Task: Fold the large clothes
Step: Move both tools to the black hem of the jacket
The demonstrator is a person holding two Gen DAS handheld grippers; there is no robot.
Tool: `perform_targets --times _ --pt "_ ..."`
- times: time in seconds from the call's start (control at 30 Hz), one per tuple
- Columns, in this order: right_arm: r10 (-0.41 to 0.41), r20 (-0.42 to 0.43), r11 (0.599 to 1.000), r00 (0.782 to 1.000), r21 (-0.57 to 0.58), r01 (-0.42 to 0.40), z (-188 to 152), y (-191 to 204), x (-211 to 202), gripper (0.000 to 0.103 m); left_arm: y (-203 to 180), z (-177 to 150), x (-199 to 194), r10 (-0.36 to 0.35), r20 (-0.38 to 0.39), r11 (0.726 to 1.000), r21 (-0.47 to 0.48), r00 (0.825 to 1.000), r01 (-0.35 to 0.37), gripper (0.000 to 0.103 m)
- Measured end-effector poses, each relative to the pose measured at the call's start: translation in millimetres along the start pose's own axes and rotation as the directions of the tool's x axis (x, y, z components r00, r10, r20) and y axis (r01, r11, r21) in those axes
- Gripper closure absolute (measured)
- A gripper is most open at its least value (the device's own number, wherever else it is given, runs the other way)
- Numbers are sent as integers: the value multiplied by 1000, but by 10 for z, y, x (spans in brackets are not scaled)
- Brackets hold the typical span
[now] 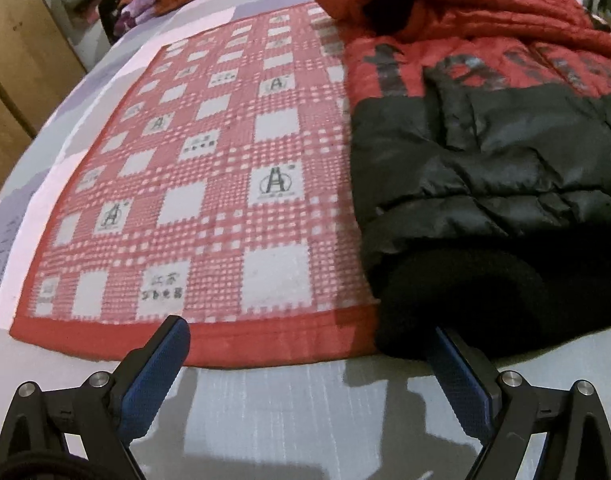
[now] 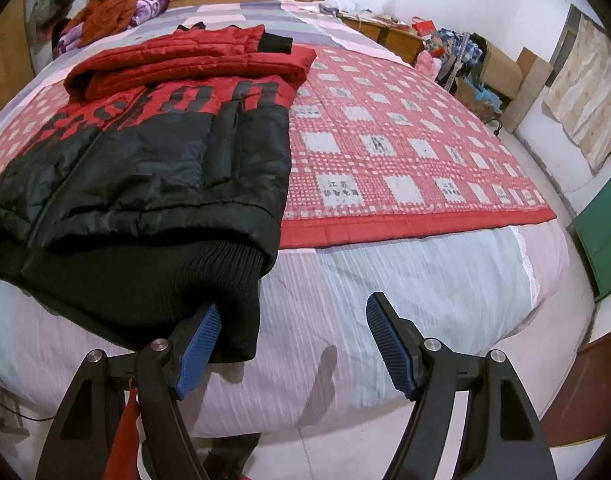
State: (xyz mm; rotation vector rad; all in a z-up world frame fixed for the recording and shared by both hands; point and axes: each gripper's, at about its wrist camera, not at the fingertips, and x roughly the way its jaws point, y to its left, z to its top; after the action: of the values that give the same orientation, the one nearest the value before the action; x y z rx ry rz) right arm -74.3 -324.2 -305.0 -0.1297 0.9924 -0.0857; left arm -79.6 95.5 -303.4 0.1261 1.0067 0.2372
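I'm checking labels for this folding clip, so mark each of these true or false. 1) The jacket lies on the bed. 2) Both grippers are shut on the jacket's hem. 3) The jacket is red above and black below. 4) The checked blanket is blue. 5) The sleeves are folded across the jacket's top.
1) True: the jacket lies flat on the bed.
2) False: the left gripper and the right gripper are both open; each has one finger at the hem, nothing clamped.
3) True.
4) False: the blanket is red and white.
5) True: the red sleeves lie across the top.
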Motion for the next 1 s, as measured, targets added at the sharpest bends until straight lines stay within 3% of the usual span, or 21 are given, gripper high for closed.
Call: perform_targets --times 0.17,0.3,0.37,0.5,0.67,0.87,1.0 --pt "1 -3 1000 1000 1 -1 0 2 3 27 -286 61 17 -88 13 993 75 996 87 6" --pt "1 -4 1000 1000 -3 -1 2 2 7 27 -472 133 114 -61 24 993 100 998 59 6" --pt "1 -2 1000 1000 -7 -1 -1 -4 13 27 -470 183 117 -8 52 996 88 999 3 5" --pt "-29 8 999 1000 -14 29 -13 -38 16 27 -241 208 78 95 85 995 -7 992 -95 5" --pt "-35 -11 999 999 25 35 -84 -94 51 27 -228 175 86 59 66 998 16 996 -60 7" --pt "8 -18 996 1000 -86 -9 -192 125 64 27 -299 270 164 26 58 1000 -2 998 -26 9" --pt "-53 -30 996 998 -75 51 -217 97 144 27 -271 295 201 15 56 1000 -15 998 -14 10"
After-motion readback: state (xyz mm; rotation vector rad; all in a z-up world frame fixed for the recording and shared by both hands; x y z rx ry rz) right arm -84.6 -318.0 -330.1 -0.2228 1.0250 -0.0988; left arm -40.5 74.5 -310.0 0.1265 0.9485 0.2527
